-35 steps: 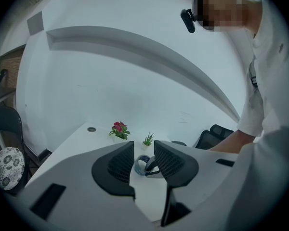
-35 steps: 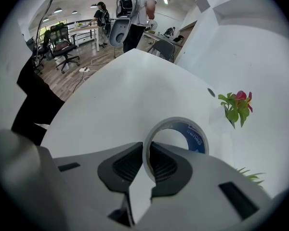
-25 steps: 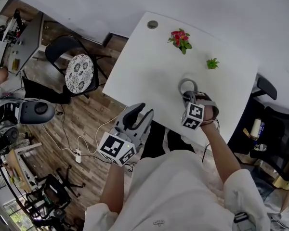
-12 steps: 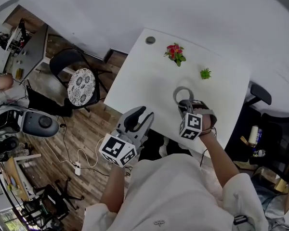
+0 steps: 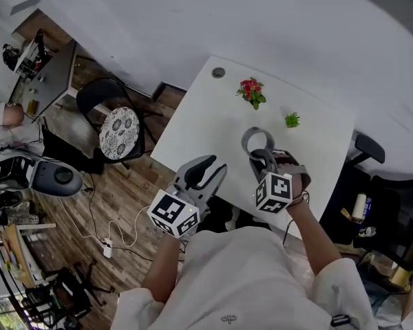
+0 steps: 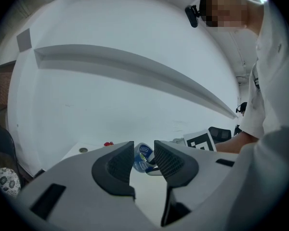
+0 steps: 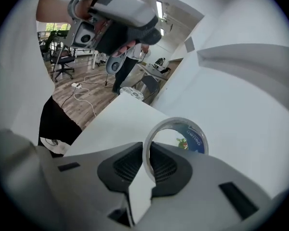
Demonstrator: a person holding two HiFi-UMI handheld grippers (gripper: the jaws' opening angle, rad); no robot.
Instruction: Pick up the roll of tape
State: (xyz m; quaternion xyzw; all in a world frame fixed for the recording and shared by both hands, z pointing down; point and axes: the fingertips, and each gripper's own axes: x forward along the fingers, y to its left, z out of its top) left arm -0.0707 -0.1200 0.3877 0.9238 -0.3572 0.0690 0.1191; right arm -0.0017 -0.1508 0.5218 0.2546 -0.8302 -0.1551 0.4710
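Here, the right gripper (image 5: 260, 158) holds the roll of tape (image 5: 246, 140) up over the white desk (image 5: 206, 115).
In the right gripper view, the jaws pinch the wall of the roll of tape (image 7: 197, 139), one pad inside the ring and one outside. The ring stands upright and its blue inner label is showing. The left gripper (image 5: 208, 168) hangs just off the near edge of the desk, beside the right one and apart from the roll. Its jaws stand a narrow gap apart with nothing in them, and the left gripper view shows the roll (image 6: 143, 157) further off through that gap. On the far part of the desk are some red flowers (image 5: 250, 90) and a small green plant (image 5: 292, 120).
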